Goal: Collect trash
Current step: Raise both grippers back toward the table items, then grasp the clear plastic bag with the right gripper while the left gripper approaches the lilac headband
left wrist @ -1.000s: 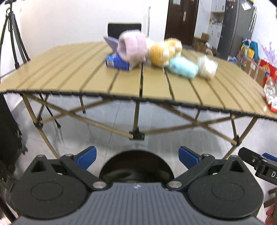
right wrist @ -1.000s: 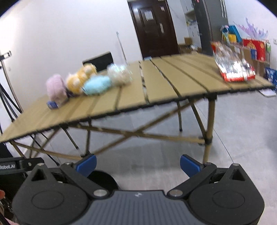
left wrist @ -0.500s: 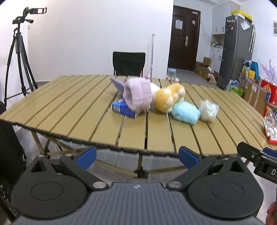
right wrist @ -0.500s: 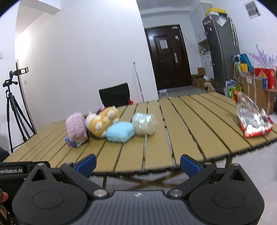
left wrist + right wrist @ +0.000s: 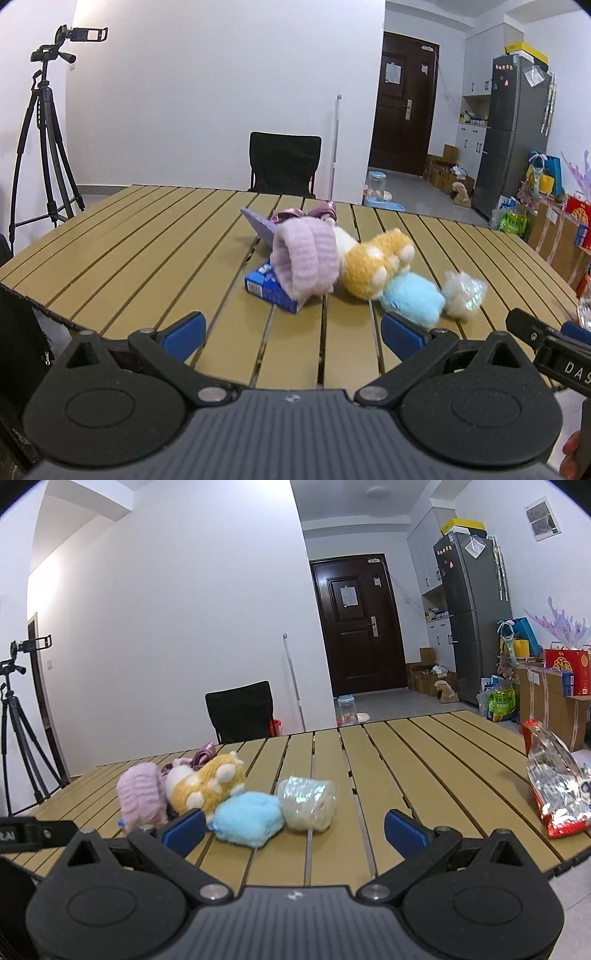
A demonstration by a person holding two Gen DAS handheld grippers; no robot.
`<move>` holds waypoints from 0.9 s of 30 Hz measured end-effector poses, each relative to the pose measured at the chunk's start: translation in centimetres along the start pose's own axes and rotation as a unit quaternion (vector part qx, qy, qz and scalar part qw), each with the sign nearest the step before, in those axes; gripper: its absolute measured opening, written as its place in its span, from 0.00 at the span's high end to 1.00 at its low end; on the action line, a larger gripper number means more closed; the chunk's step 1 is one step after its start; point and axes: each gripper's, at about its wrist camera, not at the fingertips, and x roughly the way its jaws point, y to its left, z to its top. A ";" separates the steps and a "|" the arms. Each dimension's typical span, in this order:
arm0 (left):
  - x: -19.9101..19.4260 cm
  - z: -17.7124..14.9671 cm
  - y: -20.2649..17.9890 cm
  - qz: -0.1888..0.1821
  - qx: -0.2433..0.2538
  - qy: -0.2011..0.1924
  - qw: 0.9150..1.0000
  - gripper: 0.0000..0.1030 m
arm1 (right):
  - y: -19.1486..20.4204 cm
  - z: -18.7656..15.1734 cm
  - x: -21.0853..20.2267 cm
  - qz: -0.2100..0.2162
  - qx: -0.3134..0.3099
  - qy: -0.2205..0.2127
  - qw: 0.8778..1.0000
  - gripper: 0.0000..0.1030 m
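On the slatted wooden table [image 5: 147, 266] lies a pile: a blue box [image 5: 267, 286] under a pink plush [image 5: 306, 258], an orange plush [image 5: 373, 266], a light blue plush [image 5: 412, 301] and a crumpled clear wrapper [image 5: 463, 295]. In the right wrist view the wrapper [image 5: 308, 803] sits beside the blue plush [image 5: 249, 818], and a red and silver snack bag [image 5: 557, 792] lies at the table's right edge. My left gripper [image 5: 291, 336] is open and empty at the near edge. My right gripper [image 5: 293, 825] is open and empty, just short of the wrapper.
A black chair [image 5: 282, 166] stands behind the table. A camera tripod [image 5: 40, 140] is at the left. A fridge [image 5: 513, 133], boxes and bags stand at the right by a dark door [image 5: 356, 627]. A purple card [image 5: 258, 227] lies behind the pink plush.
Both grippers have risen from below table height to above the tabletop and moved closer to the pile. Both stay open.
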 end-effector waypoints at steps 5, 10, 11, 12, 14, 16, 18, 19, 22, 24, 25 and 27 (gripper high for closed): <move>1.5 1.4 0.4 0.001 -0.006 -0.003 1.000 0.00 | 0.2 1.0 2.4 -0.008 -0.008 -0.001 1.000 0.00; 3.4 2.7 0.7 0.003 -0.008 -0.002 1.000 0.00 | 0.2 1.7 4.7 -0.015 -0.009 0.004 1.000 0.00; 3.7 2.9 0.7 0.003 -0.008 -0.002 1.000 0.00 | 0.1 1.9 5.2 -0.017 -0.007 0.006 1.000 0.00; 4.1 3.1 0.8 0.004 -0.009 -0.001 1.000 0.00 | 0.0 2.0 5.7 -0.019 -0.006 0.007 1.000 0.00; 4.9 3.5 1.1 0.004 -0.013 0.004 1.000 0.00 | 0.0 2.1 6.6 -0.023 -0.007 0.011 1.000 0.00; 5.8 3.8 1.6 0.005 -0.020 0.009 1.000 0.00 | 0.0 2.1 7.7 -0.026 -0.006 0.018 0.999 0.00; 6.5 4.1 1.8 0.006 -0.024 0.011 1.000 0.00 | 0.2 2.0 8.6 -0.025 -0.007 0.026 0.999 0.02; 6.9 4.3 1.9 0.008 -0.024 0.010 1.000 0.00 | 0.3 2.0 9.2 -0.025 -0.008 0.030 0.999 0.02; 7.7 4.7 2.0 0.011 -0.025 0.009 1.000 0.00 | 0.7 2.0 10.9 -0.035 -0.010 0.042 0.998 0.06; 8.4 4.9 2.0 0.013 -0.025 0.011 1.000 0.00 | 0.7 2.1 11.9 -0.041 -0.006 0.051 0.998 0.08; 8.7 4.9 2.1 0.013 -0.025 0.014 0.999 0.00 | 0.7 2.2 12.4 -0.045 -0.003 0.056 0.997 0.09; 9.5 4.9 2.0 0.014 -0.025 0.020 0.999 0.00 | 0.5 2.1 13.4 -0.049 0.006 0.067 0.997 0.17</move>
